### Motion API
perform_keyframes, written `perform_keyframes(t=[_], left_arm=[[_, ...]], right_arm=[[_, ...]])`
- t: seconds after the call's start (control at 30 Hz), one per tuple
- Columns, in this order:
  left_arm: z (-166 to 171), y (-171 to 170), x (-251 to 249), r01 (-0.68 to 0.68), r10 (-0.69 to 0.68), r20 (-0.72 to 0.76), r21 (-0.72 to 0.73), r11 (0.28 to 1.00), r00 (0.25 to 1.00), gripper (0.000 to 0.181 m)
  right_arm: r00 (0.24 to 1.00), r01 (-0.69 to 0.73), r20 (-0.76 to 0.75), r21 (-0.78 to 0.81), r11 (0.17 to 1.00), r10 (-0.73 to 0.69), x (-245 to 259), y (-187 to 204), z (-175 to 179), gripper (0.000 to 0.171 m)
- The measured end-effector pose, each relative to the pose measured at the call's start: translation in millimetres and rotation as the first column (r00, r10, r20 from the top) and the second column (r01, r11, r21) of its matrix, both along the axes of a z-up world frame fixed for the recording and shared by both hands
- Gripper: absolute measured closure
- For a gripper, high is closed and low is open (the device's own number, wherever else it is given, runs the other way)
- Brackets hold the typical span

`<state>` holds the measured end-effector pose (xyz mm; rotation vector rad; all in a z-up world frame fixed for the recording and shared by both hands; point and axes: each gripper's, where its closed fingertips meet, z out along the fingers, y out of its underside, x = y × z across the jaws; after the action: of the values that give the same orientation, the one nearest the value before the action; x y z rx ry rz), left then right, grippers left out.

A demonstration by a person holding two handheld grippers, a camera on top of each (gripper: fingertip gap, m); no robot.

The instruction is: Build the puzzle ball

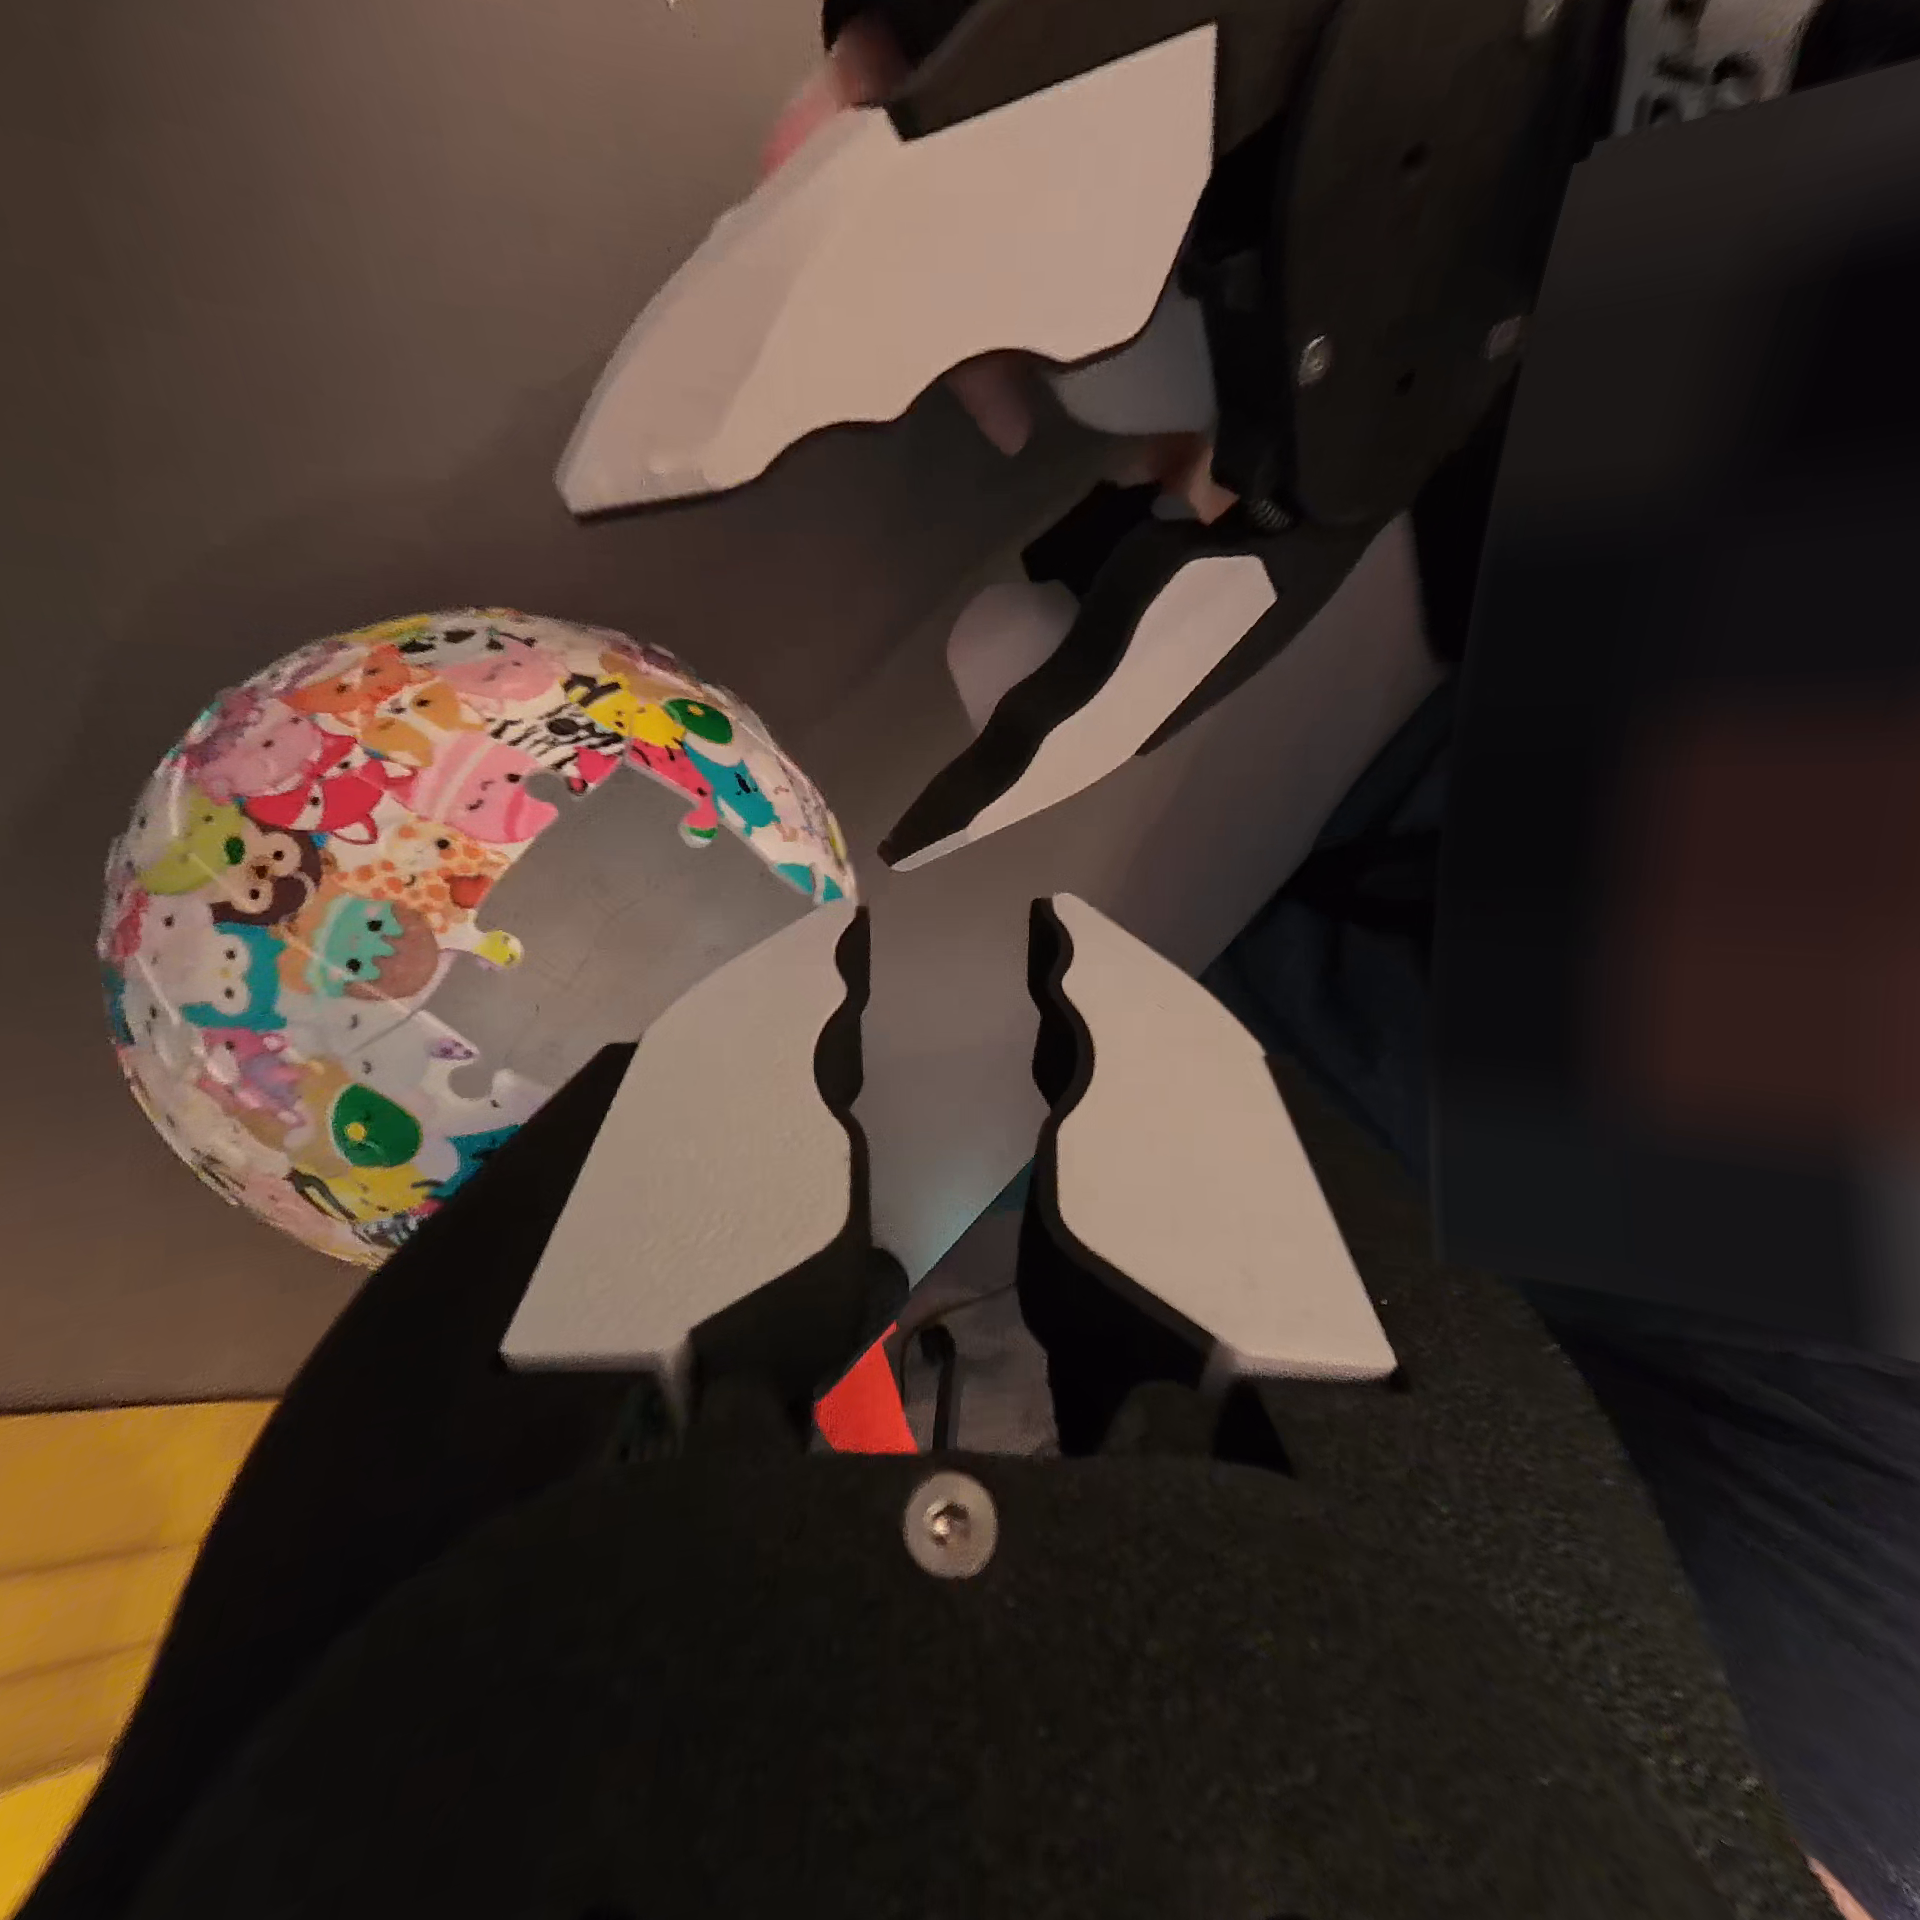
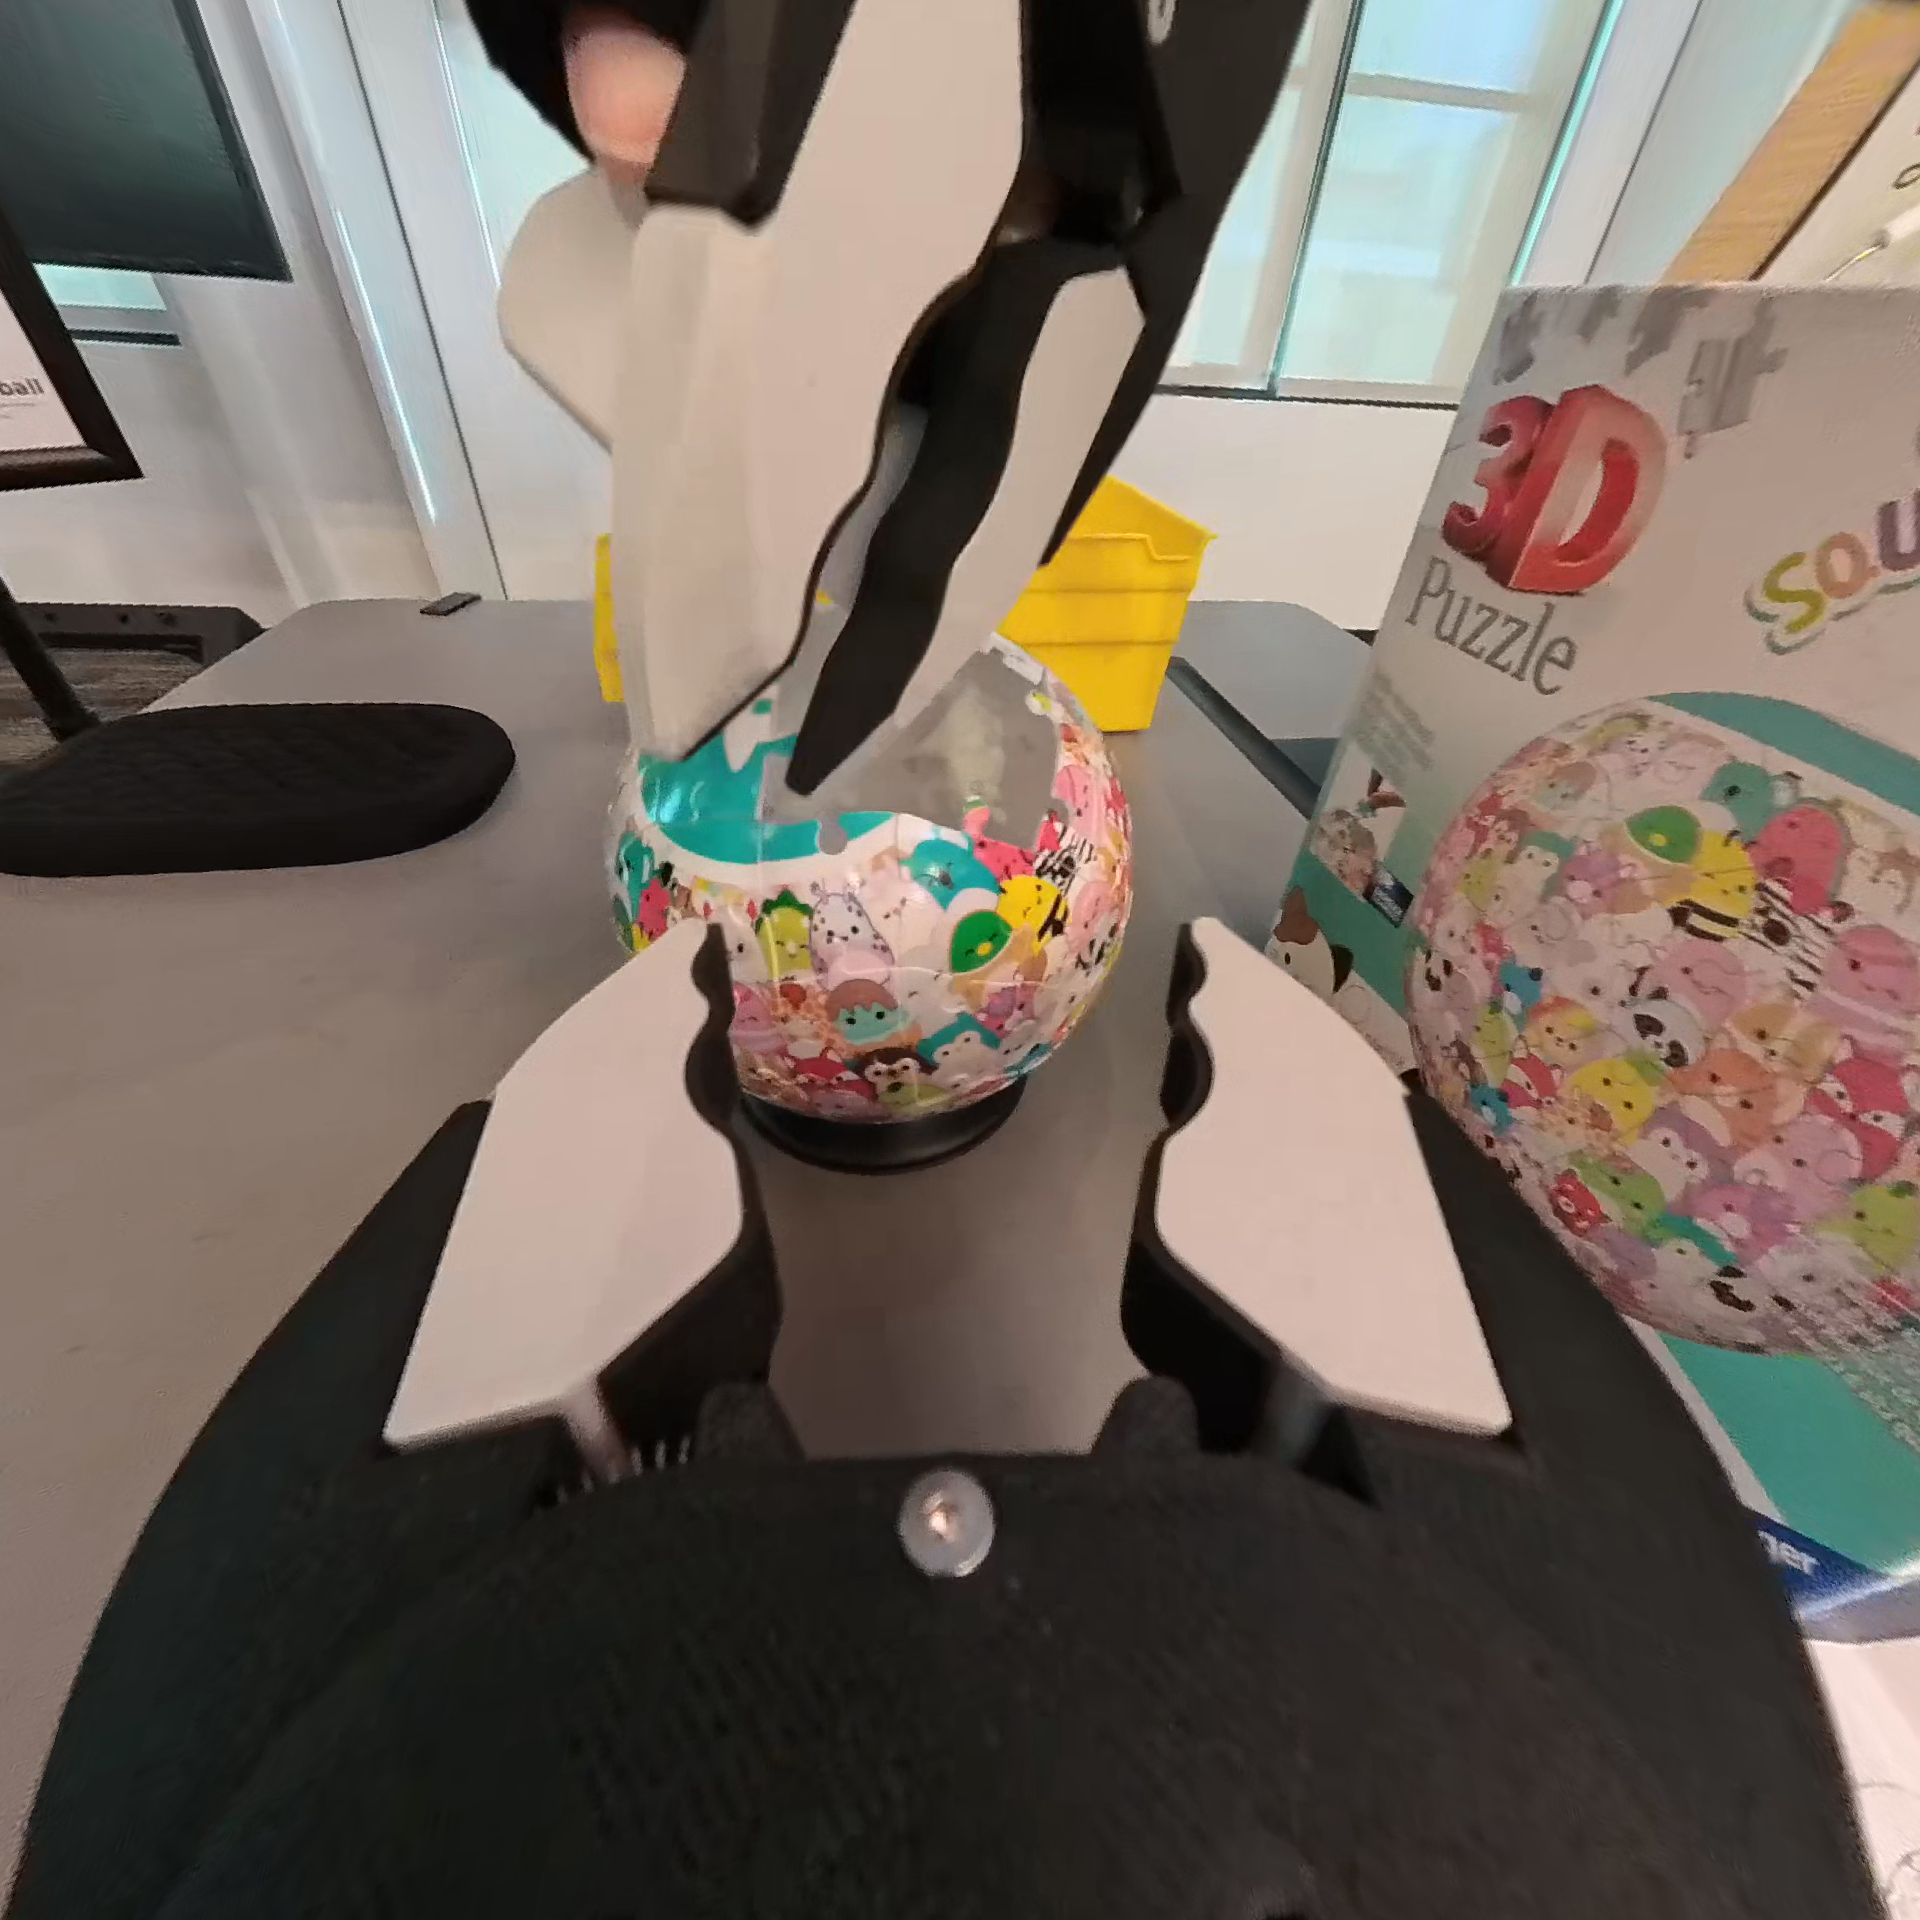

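Closest in the right wrist view, the right gripper (image 2: 945, 956) has its fingers spread wide with nothing between them, hanging over the grey table (image 2: 260, 1039). Just beyond its tips sits the puzzle ball (image 2: 894, 966) on a black ring stand (image 2: 883, 1127), near the middle of the table. The ball is covered in bright cartoon animals and has a jagged gap at its top, toward one o'clock, showing the plain grey inside.

The left gripper (image 2: 738, 774) comes down from twelve o'clock, its tips at the rim of that gap beside a teal patch. Its fingers are parted and hold nothing; in the left wrist view the same gripper (image 1: 945, 914) shows a clear space between the pads, with the ball (image 1: 343, 925) off at nine o'clock.

At three o'clock stands the puzzle box (image 2: 1642, 935), upright, near the ball. A black padded cushion (image 2: 239, 779) lies at nine o'clock. Behind the ball, a yellow bin (image 2: 1112, 613) sits at the table's far edge.
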<state>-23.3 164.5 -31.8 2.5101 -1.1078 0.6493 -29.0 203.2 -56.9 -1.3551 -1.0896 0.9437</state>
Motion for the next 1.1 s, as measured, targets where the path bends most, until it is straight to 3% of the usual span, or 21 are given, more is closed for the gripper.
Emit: perform_keyframes(t=[0.13,0.3,0.67,0.87,0.93,1.1], left_arm=[[15.2,4.9,1.5,0.003,-0.009,0.059,0.098,0.995,0.998,0.149],[11.7,7.3,-15.7,-0.025,0.024,0.007,0.233,0.972,1.0,0.147],[0.3,-4.0,-30.0,-0.083,0.079,0.029,0.247,0.965,0.996,0.149],[3.9,-4.0,-28.9,-0.097,0.088,0.048,0.248,0.964,0.995,0.149],[4.7,-4.7,-28.8,-0.103,0.093,0.055,0.241,0.965,0.994,0.149],[13.1,-3.4,-26.1,-0.116,0.096,0.088,0.259,0.959,0.991,0.151]], right_arm=[[1.0,0.007,-0.021,-0.015,1.0,-0.007,0.7,0.5,3.5,0.09],[0.999,0.04,-0.025,-0.008,0.999,-0.04,-3.4,2.9,9.3,0.088],[0.996,0.077,-0.041,-0.043,0.996,-0.079,-11.9,8.9,19.0,0.088],[0.996,0.058,-0.059,-0.027,0.998,-0.059,-10.9,6.9,26.2,0.089],[0.996,0.089,0.004,-0.015,0.996,-0.088,-12.8,12.0,17.9,0.087],[0.996,0.074,-0.047,-0.033,0.997,-0.076,-6.9,10.3,25.8,0.088]])
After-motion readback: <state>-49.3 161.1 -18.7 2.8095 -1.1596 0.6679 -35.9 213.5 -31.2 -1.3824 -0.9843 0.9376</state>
